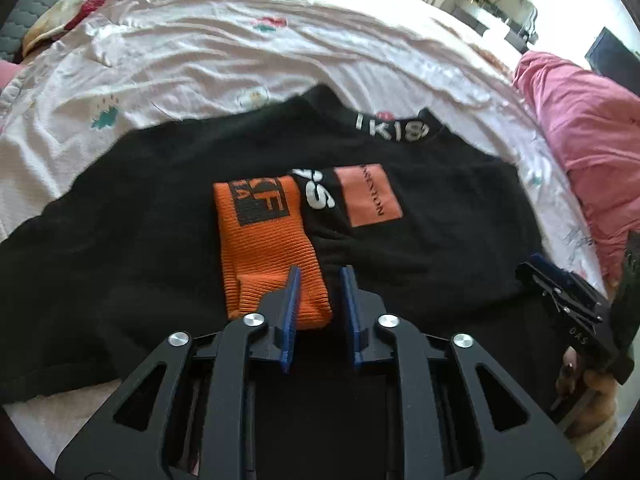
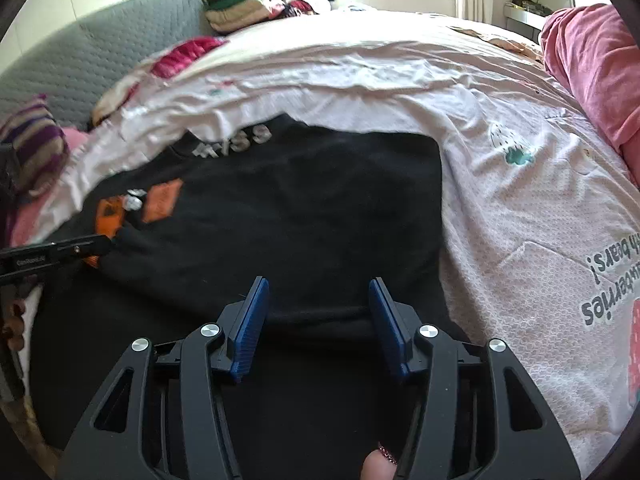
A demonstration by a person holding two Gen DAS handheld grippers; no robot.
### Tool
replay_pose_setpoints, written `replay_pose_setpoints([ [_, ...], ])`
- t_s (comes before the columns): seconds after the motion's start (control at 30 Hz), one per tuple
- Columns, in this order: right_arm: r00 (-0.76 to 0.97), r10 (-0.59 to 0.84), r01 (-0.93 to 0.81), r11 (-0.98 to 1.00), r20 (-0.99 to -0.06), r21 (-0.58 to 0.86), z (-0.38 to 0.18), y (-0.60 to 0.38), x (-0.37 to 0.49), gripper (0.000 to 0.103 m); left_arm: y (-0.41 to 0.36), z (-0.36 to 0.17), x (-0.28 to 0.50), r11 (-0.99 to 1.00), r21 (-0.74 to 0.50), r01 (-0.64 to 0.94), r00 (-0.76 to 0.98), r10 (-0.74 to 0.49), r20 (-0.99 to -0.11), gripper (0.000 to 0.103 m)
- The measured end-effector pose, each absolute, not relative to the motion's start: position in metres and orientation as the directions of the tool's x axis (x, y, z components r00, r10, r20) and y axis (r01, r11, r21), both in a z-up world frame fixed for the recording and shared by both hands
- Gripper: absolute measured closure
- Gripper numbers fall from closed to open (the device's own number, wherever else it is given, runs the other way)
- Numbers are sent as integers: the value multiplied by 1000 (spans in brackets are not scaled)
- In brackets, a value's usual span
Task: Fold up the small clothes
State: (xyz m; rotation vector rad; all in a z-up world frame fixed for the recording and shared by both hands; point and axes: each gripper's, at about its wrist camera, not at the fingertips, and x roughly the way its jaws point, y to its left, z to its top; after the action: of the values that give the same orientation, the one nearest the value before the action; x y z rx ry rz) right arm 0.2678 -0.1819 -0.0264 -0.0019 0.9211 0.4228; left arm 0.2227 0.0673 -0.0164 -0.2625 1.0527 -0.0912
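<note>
Your black sweatshirt lies flat across the bed, collar away from you, long axis left to right. Its orange cuff sits just ahead of your left hand-held gripper, slightly parted, empty. Your right hand-held gripper stands open over the near fold. The hem is hidden.

- Someone's bedroom at home: big bed with a wrinkled strawberry-print sheet
- Pink blanket, grey quilted headboard
- Clothes pile by a sunny window, probably a desk behind, blurry
</note>
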Motion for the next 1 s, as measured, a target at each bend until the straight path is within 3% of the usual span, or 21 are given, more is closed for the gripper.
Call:
replay_pose_setpoints([
  [0.2, 567, 395, -405, 898, -723, 173, -6, -171, 256, 31, 73, -3, 209, 970, -238, -48, 523, -178, -834, 73],
  [0.33, 588, 413, -421, 890, -696, 173, 3, -165, 249, 15, 79, 2, 200, 974, -222, -53, 538, -159, -828, 56],
  [0.37, 593, 416, -425, 889, -690, 171, 4, -163, 247, 13, 82, 4, 197, 974, -218, -55, 545, -154, -824, 48],
  [0.4, 598, 415, -427, 889, -685, 166, 5, -161, 245, 11, 84, 6, 194, 976, -212, -55, 552, -147, -821, 33],
  [0.47, 609, 410, -427, 891, -679, 155, 7, -158, 242, 9, 90, 9, 187, 979, -192, -70, 569, -119, -814, 21],
  [0.77, 630, 428, -474, 873, -648, 117, 28, -134, 222, 5, 118, 22, 162, 974, -180, -138, 607, -61, -793, 10],
  [1.0, 632, 440, -499, 861, -638, 100, 40, -108, 211, 5, 139, 26, 138, 963, -201, -181, 624, -45, -780, 10],
])
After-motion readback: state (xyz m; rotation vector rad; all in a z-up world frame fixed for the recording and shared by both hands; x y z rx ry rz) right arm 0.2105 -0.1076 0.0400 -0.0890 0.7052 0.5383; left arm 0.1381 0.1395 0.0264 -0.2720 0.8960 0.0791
